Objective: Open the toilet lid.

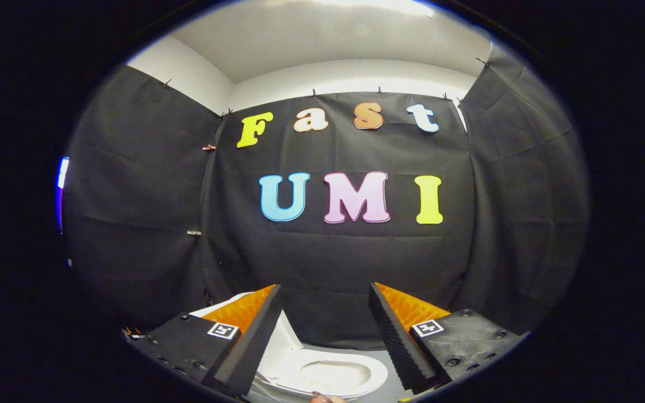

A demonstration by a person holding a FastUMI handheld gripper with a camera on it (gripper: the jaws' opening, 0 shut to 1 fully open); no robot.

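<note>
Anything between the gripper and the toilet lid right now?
Nothing visible does. The gripper is open and holds nothing, its fingers spread well above the toilet. The lid looks already raised, standing beside and partly behind one finger. A fingertip shows at the seat's near rim.

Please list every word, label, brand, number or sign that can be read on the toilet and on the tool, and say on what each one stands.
Toilet: no word, brand or number can be seen on it.
Tool: no readable text; each side carries one square black-and-white marker, a coded pattern and not a word.
The tool's fingers stand open, with nothing between them, above the toilet.
</note>
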